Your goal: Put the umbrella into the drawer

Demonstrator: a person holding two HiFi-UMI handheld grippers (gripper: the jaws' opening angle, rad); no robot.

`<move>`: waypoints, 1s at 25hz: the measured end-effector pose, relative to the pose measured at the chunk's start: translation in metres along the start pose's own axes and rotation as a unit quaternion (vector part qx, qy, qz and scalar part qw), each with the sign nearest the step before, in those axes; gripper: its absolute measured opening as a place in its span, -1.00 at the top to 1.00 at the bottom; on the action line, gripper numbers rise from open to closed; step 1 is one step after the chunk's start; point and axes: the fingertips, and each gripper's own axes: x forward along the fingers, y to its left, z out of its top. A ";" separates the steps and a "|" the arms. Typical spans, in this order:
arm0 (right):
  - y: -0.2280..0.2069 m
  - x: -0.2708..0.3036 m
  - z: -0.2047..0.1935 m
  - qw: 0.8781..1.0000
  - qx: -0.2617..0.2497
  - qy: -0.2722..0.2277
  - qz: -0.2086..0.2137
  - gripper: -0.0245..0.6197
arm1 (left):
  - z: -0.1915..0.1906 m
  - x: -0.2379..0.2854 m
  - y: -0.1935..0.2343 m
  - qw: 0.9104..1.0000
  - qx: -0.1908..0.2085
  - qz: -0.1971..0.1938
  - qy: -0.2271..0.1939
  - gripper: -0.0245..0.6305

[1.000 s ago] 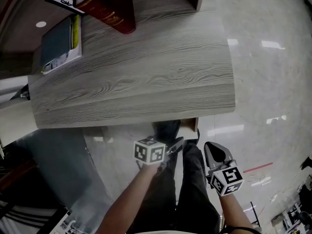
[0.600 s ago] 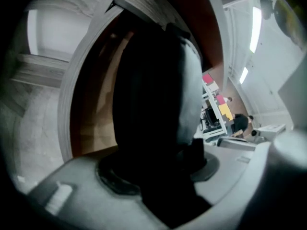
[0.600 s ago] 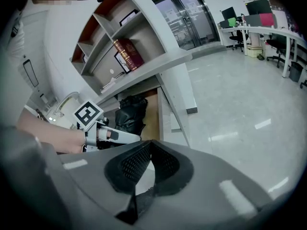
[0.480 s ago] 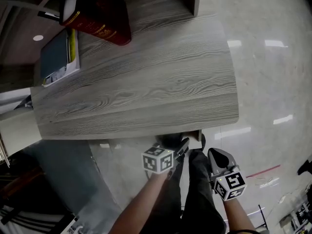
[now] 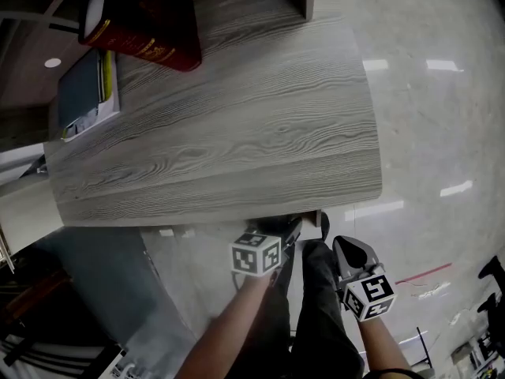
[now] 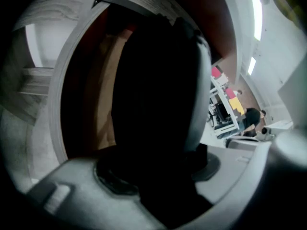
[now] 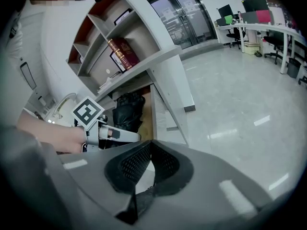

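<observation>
Left gripper (image 5: pixel 289 235) is poked in under the edge of the desk (image 5: pixel 237 133), since that's where the open drawer (image 7: pixel 145 114) sits. Its jaws look clamped on the black folded umbrella (image 6: pixel 153 104), which is down inside the drawer but not let go yet. The forearm reaches forward with the gripper angled steeply down and in. The right gripper (image 7: pixel 151 146) hangs just beside it over the floor, jaws pressed together on nothing and tilted down too. It's probably parked there out of the way, maybe ready to push the drawer shut.
</observation>
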 end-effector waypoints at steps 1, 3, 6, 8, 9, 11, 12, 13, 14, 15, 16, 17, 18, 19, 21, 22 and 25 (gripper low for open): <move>0.000 0.000 0.000 1.000 0.000 0.000 0.001 0.91 | 0.000 0.001 0.000 1.000 0.000 0.007 0.000 0.14; 0.001 0.001 0.000 1.000 0.000 0.001 0.003 0.91 | 0.001 0.002 0.002 1.000 0.002 0.016 -0.002 0.13; -0.001 0.001 -0.001 1.000 -0.002 0.000 0.003 0.91 | 0.000 0.004 0.005 1.000 0.005 0.025 0.001 0.01; -0.002 -0.001 -0.002 1.000 -0.001 0.001 0.002 0.91 | -0.001 0.004 0.007 1.000 0.006 0.029 0.002 -0.06; -0.002 -0.001 -0.003 1.000 -0.001 0.002 0.001 0.91 | -0.002 0.004 0.007 1.000 0.006 0.030 0.002 -0.10; -0.002 -0.003 -0.005 1.000 -0.002 0.007 0.002 0.91 | -0.002 0.003 0.008 1.000 0.008 0.029 0.003 -0.21; -0.002 -0.003 -0.007 1.000 -0.004 0.010 0.003 0.91 | -0.002 0.003 0.008 1.000 0.010 0.027 0.004 -0.25; -0.002 -0.003 -0.008 1.000 -0.007 0.013 0.003 0.91 | -0.002 0.002 0.008 1.000 0.012 0.026 0.004 -0.30; -0.002 -0.003 -0.009 1.000 -0.010 0.016 0.003 0.91 | -0.001 0.000 0.009 1.000 0.014 0.026 0.004 -0.35; -0.002 -0.003 -0.009 1.000 -0.012 0.017 0.003 0.91 | 0.000 -0.002 0.009 1.000 0.016 0.025 0.003 -0.35; -0.002 -0.004 -0.009 1.000 -0.012 0.017 0.002 0.91 | 0.002 -0.005 0.008 1.000 0.018 0.025 0.001 -0.36; -0.001 -0.005 -0.008 1.000 -0.012 0.015 0.002 0.91 | 0.004 -0.008 0.007 1.000 0.019 0.024 -0.002 -0.35; 0.000 -0.007 -0.007 1.000 -0.011 0.013 0.002 0.91 | 0.007 -0.011 0.006 1.000 0.019 0.022 -0.006 -0.36; 0.001 -0.008 -0.006 1.000 -0.011 0.013 0.003 0.91 | 0.008 -0.014 0.005 1.000 0.019 0.019 -0.010 -0.36; 0.006 -0.013 -0.005 1.000 -0.015 0.013 0.005 0.91 | 0.011 -0.020 0.002 1.000 0.017 0.017 -0.015 -0.36; 0.009 -0.015 -0.004 1.000 -0.018 0.013 0.007 0.91 | 0.011 -0.024 0.001 1.000 0.017 0.018 -0.017 -0.36; 0.017 -0.024 0.002 0.999 -0.030 0.014 0.012 0.91 | 0.013 -0.037 -0.003 0.999 0.017 0.024 -0.026 -0.36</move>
